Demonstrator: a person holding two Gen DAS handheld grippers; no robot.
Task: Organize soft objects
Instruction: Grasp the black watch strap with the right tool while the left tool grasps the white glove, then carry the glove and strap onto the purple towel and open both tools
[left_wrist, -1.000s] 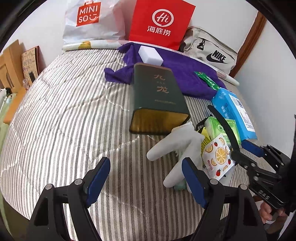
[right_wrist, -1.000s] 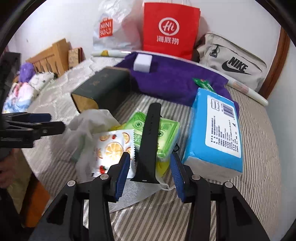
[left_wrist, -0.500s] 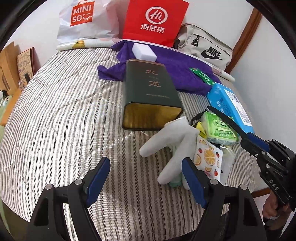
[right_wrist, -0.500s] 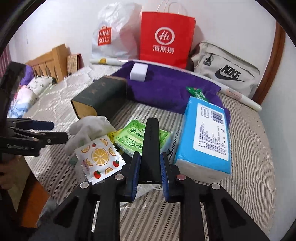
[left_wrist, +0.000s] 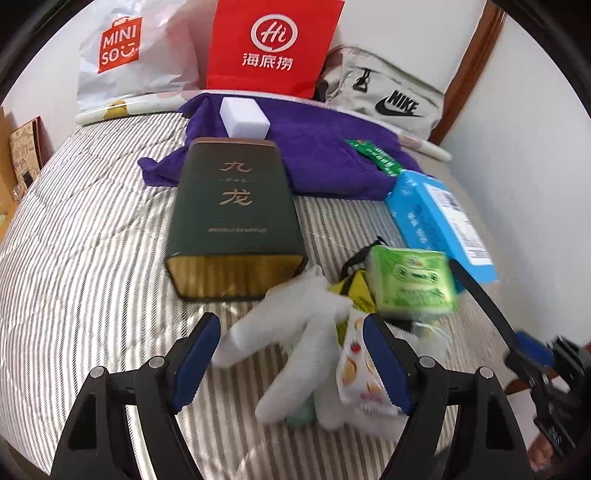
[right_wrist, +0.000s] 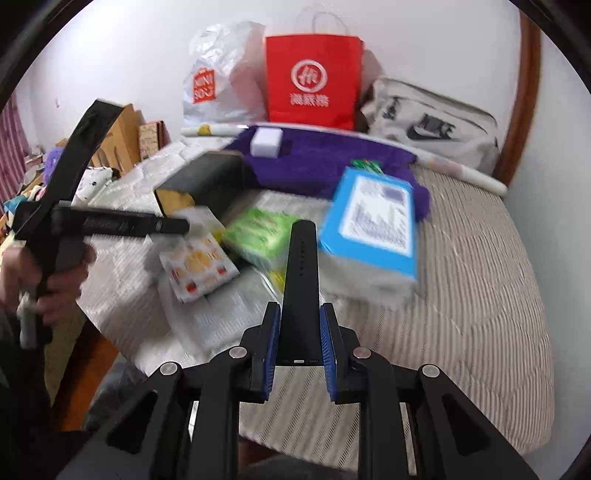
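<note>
My right gripper (right_wrist: 299, 325) is shut on a black watch strap (right_wrist: 301, 273), which is held off the bed and sticks forward from the pads. The strap (left_wrist: 480, 306) and right gripper (left_wrist: 532, 354) also show at the right of the left wrist view. My left gripper (left_wrist: 291, 332) stands open over a white glove (left_wrist: 295, 339), whose fingers lie between the jaws untouched. Beside the glove lie a fruit-print sachet (left_wrist: 354, 369), a green tissue pack (left_wrist: 410, 284) and a blue tissue pack (left_wrist: 439, 221).
A dark green tin (left_wrist: 232, 206) lies on the striped bed (left_wrist: 92, 240) just beyond the glove. Behind it a purple towel (left_wrist: 321, 147) carries a white block (left_wrist: 243, 118). A red bag (left_wrist: 273, 44), a white shopping bag (left_wrist: 122, 51) and a grey Nike bag (left_wrist: 388, 99) line the wall.
The right gripper's jaws closed on the black strap and lifted it off the green pack, drawing back. The left gripper moved forward, so the glove's fingers now lie between its jaws.
</note>
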